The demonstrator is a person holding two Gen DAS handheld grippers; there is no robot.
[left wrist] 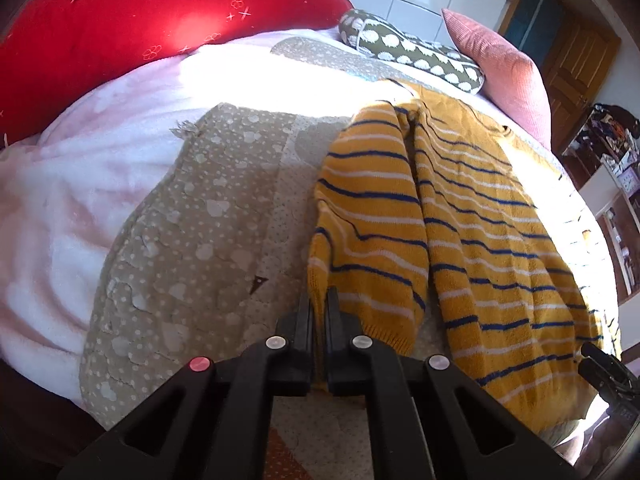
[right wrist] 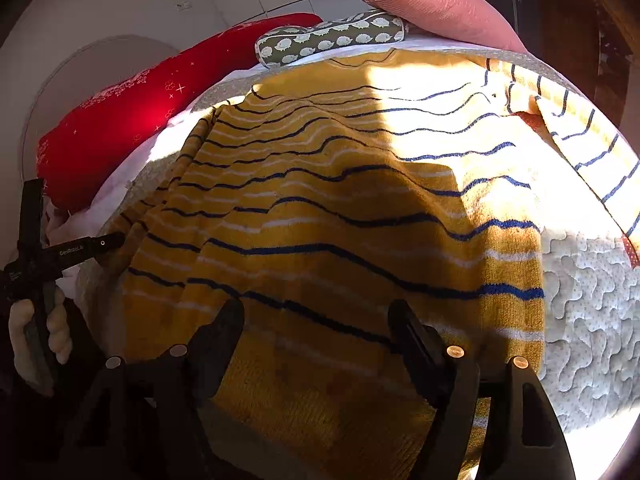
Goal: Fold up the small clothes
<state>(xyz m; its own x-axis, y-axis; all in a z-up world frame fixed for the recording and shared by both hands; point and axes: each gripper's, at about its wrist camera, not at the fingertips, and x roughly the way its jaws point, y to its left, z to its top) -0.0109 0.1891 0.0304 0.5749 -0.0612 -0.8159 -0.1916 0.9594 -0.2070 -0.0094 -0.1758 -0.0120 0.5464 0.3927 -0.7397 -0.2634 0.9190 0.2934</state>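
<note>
Sweater sleeve point(left wrist: 360, 240) between left fingers point(left wrist: 306, 312)

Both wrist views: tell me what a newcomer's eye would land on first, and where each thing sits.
The yellow striped sweater grabs the eye, spread over the patterned quilt, half in harsh sunlight. The left gripper is shut on the sleeve cuff at the near edge, while the right gripper hangs open over the hem. Behind, a bright red pillow lies on the left and a pink pillow on the right.
</note>
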